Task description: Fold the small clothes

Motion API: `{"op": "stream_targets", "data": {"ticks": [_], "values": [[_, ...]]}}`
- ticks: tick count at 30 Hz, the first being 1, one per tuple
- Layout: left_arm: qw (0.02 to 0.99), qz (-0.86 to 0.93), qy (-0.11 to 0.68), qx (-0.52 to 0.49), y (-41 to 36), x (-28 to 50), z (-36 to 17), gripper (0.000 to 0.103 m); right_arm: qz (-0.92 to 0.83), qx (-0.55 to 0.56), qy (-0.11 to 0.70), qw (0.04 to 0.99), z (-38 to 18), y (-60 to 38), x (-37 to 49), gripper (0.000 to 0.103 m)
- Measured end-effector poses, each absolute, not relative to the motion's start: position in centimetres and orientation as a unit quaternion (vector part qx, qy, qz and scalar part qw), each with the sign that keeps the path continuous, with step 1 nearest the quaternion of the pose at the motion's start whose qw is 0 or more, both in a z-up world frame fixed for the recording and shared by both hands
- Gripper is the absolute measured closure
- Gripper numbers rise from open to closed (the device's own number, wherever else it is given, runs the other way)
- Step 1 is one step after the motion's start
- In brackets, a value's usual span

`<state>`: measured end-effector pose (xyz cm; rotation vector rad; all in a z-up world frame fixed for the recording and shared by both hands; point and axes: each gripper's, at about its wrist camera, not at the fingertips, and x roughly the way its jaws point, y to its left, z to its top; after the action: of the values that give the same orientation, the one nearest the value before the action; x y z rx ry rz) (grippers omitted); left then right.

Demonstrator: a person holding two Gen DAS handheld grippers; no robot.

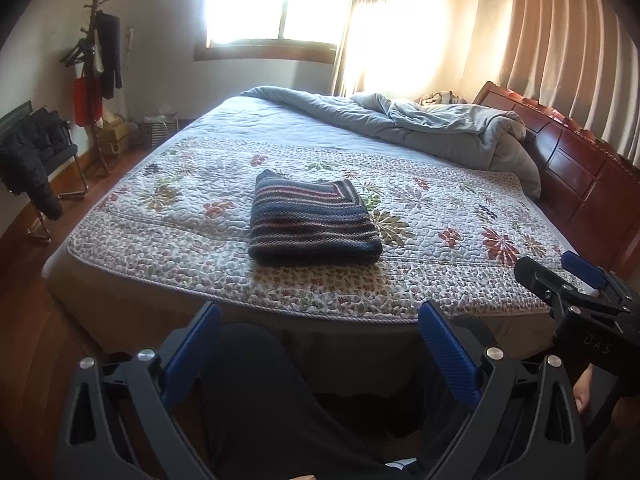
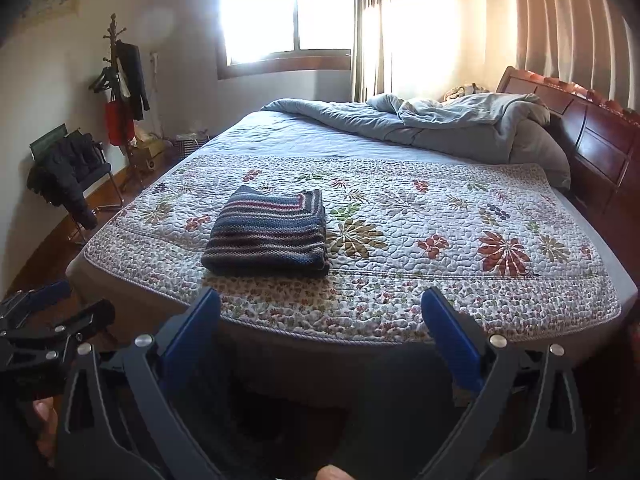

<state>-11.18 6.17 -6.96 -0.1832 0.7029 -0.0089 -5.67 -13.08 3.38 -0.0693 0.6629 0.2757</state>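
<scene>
A striped knit garment [image 1: 312, 220] in blue, red and white lies folded in a neat rectangle on the floral quilt [image 1: 440, 216] near the bed's front edge; it also shows in the right wrist view [image 2: 268, 234]. My left gripper [image 1: 320, 320] is open and empty, held back from the bed's edge, below the garment. My right gripper [image 2: 320, 308] is open and empty, also short of the bed's edge, to the right of the garment. Each gripper shows in the other's view: the right one [image 1: 560, 276] and the left one [image 2: 68, 304].
A crumpled grey duvet [image 1: 432, 128] lies at the far end by the wooden headboard [image 1: 580, 160]. A chair with a dark jacket [image 1: 32, 164] and a coat rack [image 1: 96, 80] stand at the left on the wooden floor. Window and curtains behind.
</scene>
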Motion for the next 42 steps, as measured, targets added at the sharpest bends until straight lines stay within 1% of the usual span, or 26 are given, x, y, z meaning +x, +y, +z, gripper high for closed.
{"op": "stream_targets", "data": {"ticks": [10, 42], "values": [[0.938, -0.01, 0.335, -0.094, 5.8, -11.3, -7.1, 0.004, 0.135, -0.034, 0.328, 0.934, 2.9, -13.1, -5.4, 0.003], [0.935, 0.025, 0.345, -0.079, 5.9, -10.5, -7.1, 0.004, 0.148, -0.02, 0.336, 0.93, 1.8, -12.7, -3.9, 0.003]]}}
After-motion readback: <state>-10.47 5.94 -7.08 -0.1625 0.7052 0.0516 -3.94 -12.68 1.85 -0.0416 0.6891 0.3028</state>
